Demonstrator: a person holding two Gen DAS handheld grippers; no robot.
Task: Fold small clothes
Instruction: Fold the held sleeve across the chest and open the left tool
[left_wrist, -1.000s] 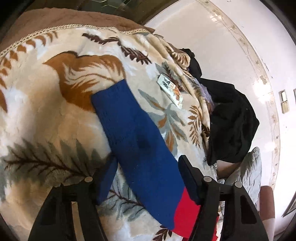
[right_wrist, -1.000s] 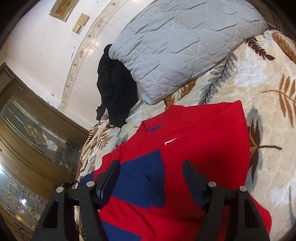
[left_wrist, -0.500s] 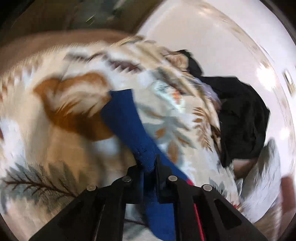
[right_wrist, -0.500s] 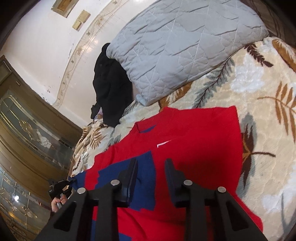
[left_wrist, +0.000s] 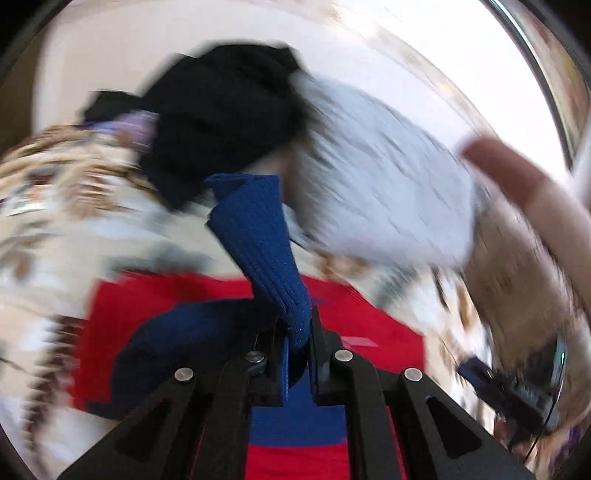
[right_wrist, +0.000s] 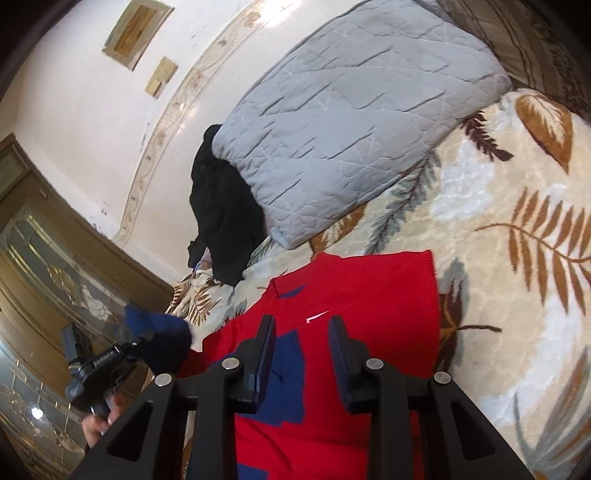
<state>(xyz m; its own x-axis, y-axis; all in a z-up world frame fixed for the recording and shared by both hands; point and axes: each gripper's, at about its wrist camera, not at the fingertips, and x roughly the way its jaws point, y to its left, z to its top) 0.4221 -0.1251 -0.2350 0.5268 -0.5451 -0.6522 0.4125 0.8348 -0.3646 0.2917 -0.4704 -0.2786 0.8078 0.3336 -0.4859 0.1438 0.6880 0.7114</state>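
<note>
Gripping the blue sleeve (left_wrist: 262, 236), left tongs (left_wrist: 297, 334) angle downward over the sweater (right_wrist: 369, 288).

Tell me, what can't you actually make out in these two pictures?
- Left wrist view: motion blur smears the blanket and pillow; their patterns are unreadable.
- Left wrist view: the left gripper is shut on the blue sleeve, hiding the pinched part.
- Right wrist view: the sweater bottom is hidden behind the right gripper and cut off by the edge.
- Right wrist view: the black clothing is partly behind the pillow.
</note>
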